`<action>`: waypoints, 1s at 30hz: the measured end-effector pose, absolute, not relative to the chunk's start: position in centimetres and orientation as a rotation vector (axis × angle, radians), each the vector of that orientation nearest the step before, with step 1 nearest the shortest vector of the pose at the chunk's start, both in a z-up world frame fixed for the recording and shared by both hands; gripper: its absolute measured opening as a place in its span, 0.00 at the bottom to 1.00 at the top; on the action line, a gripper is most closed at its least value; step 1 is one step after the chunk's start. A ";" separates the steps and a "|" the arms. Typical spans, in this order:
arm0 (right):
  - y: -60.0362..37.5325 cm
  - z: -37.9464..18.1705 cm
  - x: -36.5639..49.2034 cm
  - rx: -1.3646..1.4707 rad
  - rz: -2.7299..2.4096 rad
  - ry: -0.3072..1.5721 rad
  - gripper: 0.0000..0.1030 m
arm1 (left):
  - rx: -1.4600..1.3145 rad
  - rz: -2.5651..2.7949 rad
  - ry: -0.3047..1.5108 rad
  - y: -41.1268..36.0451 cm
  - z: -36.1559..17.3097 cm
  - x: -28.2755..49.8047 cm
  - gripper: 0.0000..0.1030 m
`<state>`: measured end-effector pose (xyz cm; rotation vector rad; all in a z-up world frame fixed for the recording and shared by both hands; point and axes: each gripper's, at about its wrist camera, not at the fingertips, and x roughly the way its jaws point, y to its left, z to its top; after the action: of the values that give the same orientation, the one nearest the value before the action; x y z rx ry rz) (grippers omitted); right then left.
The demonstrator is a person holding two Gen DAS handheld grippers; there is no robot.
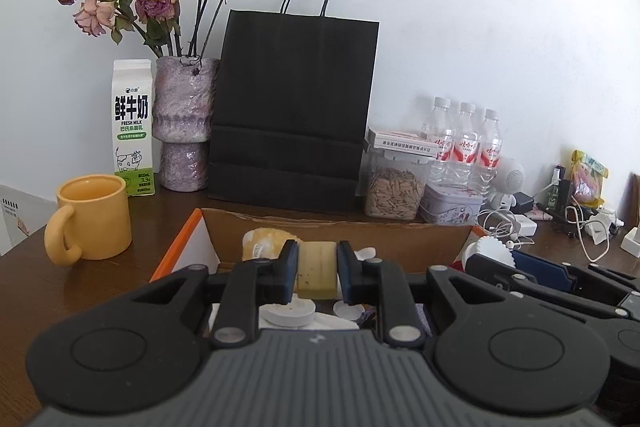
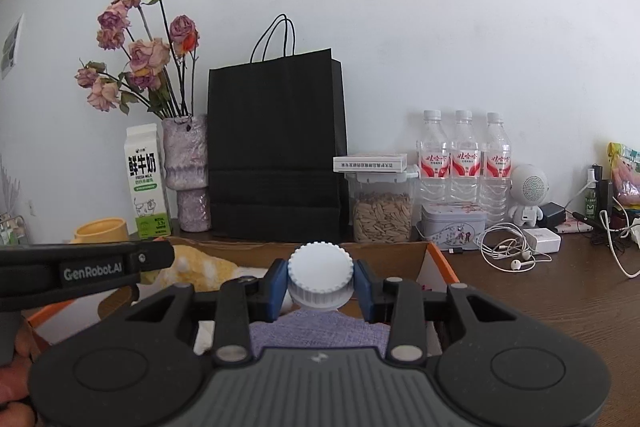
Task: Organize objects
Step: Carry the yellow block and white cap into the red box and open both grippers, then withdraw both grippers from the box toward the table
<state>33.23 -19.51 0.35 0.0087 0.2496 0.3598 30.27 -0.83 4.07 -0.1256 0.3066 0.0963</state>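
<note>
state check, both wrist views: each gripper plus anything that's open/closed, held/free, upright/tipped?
left gripper: shut on soap bar, above the box
right gripper: shut on white ribbed cap
cardboard box: open, holding items
black paper bag: upright, against the wall
milk carton: upright, closed
yellow mug: upright
seed jar: lid on, flat pack on top
water bottles: three, upright, capped
tin: lid on

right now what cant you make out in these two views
- Left wrist view: the cardboard box floor and most contents, hidden by the left tongs gripping the soap bar.
- Right wrist view: what lies below the white ribbed cap, covered by the right tongs and purple cloth.
- Both views: the black paper bag interior, walls opaque.
- Right wrist view: small print on the flat white box, too small.
</note>
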 end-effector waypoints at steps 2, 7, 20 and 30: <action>-19.6 0.3 33.0 0.009 0.359 0.250 0.34 | -0.123 0.097 0.307 -0.8 4.0 30.2 0.21; -19.4 0.1 32.6 -0.014 0.352 0.250 0.34 | -0.117 0.102 0.297 -0.9 3.9 29.7 0.21; -20.5 0.6 31.2 0.010 0.324 0.211 1.00 | -0.191 0.156 0.190 0.4 4.7 27.8 1.00; -20.6 0.8 30.7 0.012 0.314 0.201 1.00 | -0.188 0.153 0.199 0.5 4.5 27.3 1.00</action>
<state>30.71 -20.62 0.81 0.0115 0.2010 0.3138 27.35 0.51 4.50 -0.1882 0.1990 0.1529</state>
